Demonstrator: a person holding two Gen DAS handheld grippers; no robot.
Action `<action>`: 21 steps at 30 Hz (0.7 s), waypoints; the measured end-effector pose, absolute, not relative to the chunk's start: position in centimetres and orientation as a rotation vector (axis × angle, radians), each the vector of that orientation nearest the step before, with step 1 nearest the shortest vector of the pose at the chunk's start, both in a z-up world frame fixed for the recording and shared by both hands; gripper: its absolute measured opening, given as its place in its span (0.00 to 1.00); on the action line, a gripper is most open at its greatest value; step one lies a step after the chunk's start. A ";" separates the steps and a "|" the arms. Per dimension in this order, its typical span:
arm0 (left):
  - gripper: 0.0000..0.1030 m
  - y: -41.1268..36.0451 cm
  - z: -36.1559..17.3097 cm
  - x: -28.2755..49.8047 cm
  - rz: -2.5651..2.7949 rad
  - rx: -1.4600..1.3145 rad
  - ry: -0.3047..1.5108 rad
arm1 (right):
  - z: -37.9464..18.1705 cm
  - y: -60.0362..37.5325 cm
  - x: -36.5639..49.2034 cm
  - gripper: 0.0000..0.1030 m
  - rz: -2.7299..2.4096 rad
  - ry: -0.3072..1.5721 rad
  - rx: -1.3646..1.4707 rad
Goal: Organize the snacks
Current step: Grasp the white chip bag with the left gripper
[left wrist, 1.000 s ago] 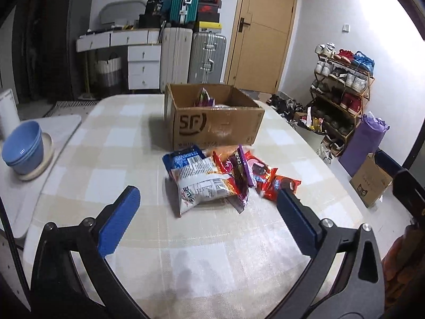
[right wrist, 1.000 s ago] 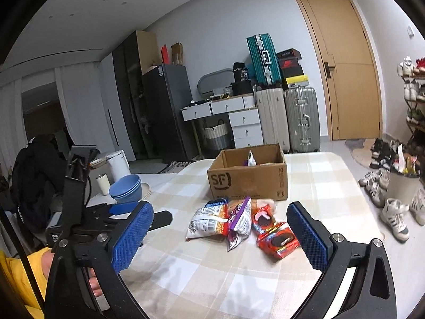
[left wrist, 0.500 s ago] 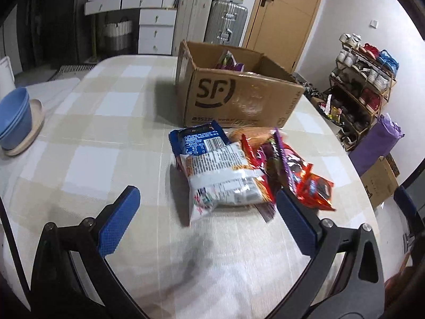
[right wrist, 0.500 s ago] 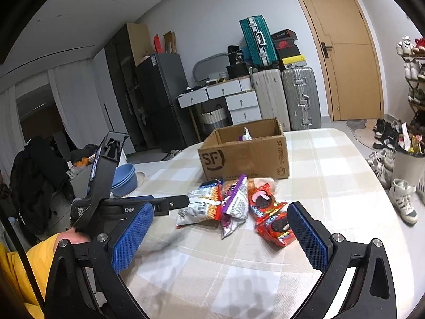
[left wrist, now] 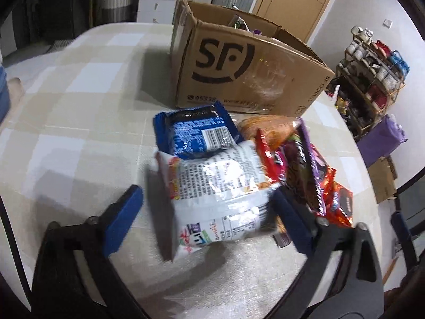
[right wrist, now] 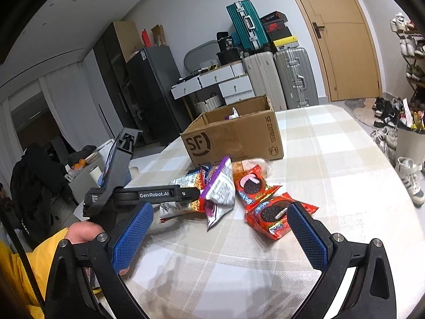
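Note:
A pile of snack packs lies on the checked table (left wrist: 79, 85) in front of an open SF cardboard box (left wrist: 252, 79) (right wrist: 233, 138). My left gripper (left wrist: 207, 215) points down at the pile with a white noodle bag (left wrist: 217, 194) between its closing jaws. The left pad stands clear of the bag; the right pad is at its edge. A blue pack (left wrist: 194, 135) and a purple pack (left wrist: 305, 159) lie around it. My right gripper (right wrist: 219, 236) hovers open over the table. A red cookie pack (right wrist: 273, 218) lies just beyond its right finger.
The box holds a few packs. A second red cookie pack (right wrist: 252, 183) and an orange bag (left wrist: 271, 130) are in the pile. A hand (right wrist: 82, 234) in a yellow sleeve holds the left gripper's frame (right wrist: 148, 194). A shoe rack (left wrist: 372, 71) stands past the table's right edge.
My left gripper has come down and forward onto the pile, so the white bag now sits between its narrower jaws. The right gripper has sunk a little toward the table.

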State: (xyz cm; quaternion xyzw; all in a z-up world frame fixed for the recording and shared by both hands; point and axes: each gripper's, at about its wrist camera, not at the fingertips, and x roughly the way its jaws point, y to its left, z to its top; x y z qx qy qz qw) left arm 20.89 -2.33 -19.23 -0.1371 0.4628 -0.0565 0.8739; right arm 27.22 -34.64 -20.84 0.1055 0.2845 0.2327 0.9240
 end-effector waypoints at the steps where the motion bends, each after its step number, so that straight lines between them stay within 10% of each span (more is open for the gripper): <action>1: 0.78 -2.4 -19.5 21.3 -0.149 -0.311 0.971 | -21.0 -34.6 27.3 0.99 0.479 0.587 0.219; 6: 0.54 -3.3 -20.5 21.9 -0.185 -0.303 0.990 | -21.2 -34.5 27.5 0.99 0.482 0.588 0.221; 21: 0.51 -3.0 -20.6 19.6 -0.214 -0.324 0.967 | -20.2 -33.8 26.0 0.99 0.470 0.589 0.217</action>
